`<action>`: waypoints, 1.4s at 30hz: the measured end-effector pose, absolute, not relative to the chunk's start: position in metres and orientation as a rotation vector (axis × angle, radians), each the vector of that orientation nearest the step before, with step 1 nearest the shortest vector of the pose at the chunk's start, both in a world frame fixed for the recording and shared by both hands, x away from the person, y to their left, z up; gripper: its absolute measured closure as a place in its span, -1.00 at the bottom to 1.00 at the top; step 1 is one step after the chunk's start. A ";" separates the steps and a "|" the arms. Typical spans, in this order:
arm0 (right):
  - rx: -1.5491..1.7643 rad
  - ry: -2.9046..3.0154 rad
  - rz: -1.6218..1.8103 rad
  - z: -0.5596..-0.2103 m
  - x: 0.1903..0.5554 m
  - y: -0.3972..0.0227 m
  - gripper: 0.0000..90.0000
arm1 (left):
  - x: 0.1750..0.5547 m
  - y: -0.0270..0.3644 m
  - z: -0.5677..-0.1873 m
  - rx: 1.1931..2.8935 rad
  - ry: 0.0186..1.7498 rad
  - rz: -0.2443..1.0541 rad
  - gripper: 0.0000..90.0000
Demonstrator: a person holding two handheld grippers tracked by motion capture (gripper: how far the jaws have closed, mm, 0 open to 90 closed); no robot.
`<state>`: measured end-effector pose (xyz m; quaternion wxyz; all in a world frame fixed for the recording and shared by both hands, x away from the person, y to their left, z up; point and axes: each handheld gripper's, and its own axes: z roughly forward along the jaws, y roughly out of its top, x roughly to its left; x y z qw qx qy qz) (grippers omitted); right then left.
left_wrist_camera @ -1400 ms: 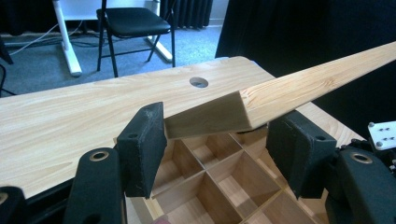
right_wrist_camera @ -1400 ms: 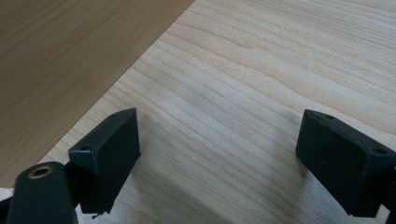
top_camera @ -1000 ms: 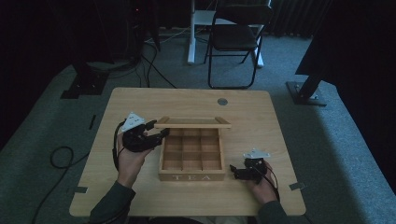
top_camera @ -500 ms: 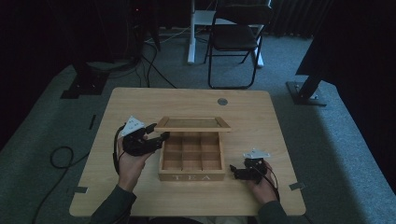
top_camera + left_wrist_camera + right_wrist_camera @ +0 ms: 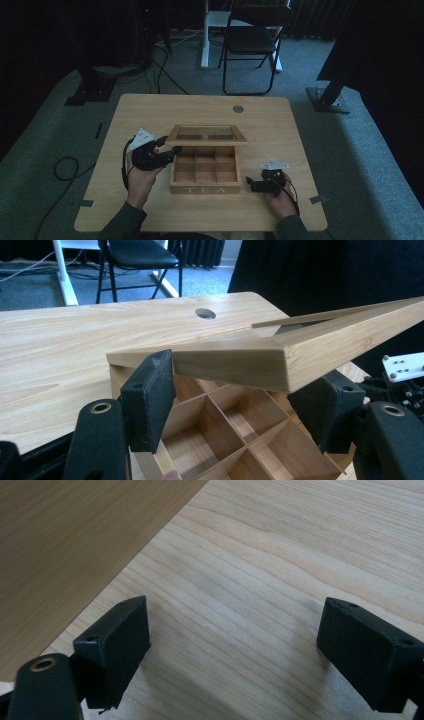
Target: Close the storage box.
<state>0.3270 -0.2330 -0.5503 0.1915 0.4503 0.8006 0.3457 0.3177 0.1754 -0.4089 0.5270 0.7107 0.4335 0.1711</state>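
The left gripper (image 5: 167, 150) props the tea box (image 5: 205, 172) lid (image 5: 280, 352) half-raised, jaws apart beneath its corner; the right gripper (image 5: 252, 185) rests on the counter (image 5: 280, 125), jaws apart, idle.

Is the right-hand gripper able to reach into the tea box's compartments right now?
Probably yes: the lid is raised off the tea box, and the right gripper sits open beside it with bare table between.
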 end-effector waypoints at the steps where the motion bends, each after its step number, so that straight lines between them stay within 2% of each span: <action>1: 1.265 2.248 0.971 -0.550 0.327 -0.233 -0.71 | 0.318 0.175 -0.409 1.699 1.036 0.409 -0.21; 42: 1.269 2.247 0.969 -0.550 0.326 -0.233 -0.71 | 0.298 0.174 -0.435 1.720 1.063 0.388 -0.22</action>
